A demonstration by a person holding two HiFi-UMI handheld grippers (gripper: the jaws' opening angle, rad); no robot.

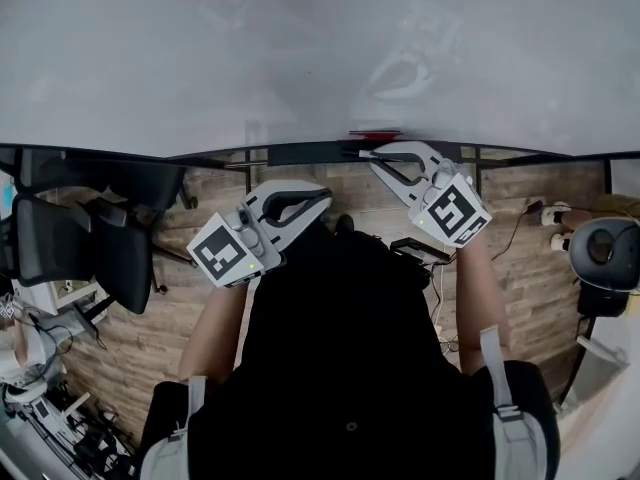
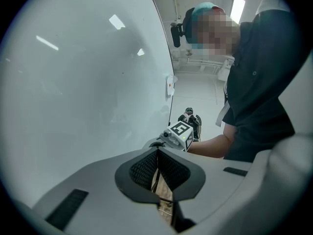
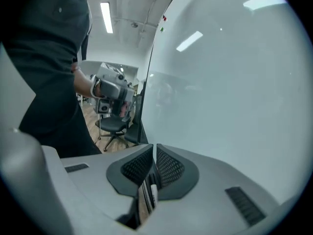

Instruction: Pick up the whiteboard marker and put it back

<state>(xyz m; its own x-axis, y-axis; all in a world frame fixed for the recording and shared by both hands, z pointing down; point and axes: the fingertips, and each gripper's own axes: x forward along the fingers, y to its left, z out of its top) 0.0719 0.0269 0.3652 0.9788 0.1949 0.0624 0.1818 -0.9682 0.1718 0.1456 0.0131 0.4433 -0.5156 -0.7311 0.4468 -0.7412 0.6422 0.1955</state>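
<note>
Whiteboard, chairs and floor, seen from my remote seat

I see a glossy whiteboard (image 1: 300, 48) filling the upper view, with black office chairs (image 1: 90, 238) at the left on a wood-plank floor (image 1: 520, 268).

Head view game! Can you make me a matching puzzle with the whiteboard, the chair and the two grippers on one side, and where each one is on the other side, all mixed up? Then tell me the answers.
Things
1. whiteboard
2. black office chair
3. left gripper
4. right gripper

Places
A. tips right at the board's bottom edge
B. far left, standing on the wooden floor
C. fills the top of the picture
D. left of the middle, tips short of the board

Pairs: 1-C, 2-B, 3-D, 4-A
</note>
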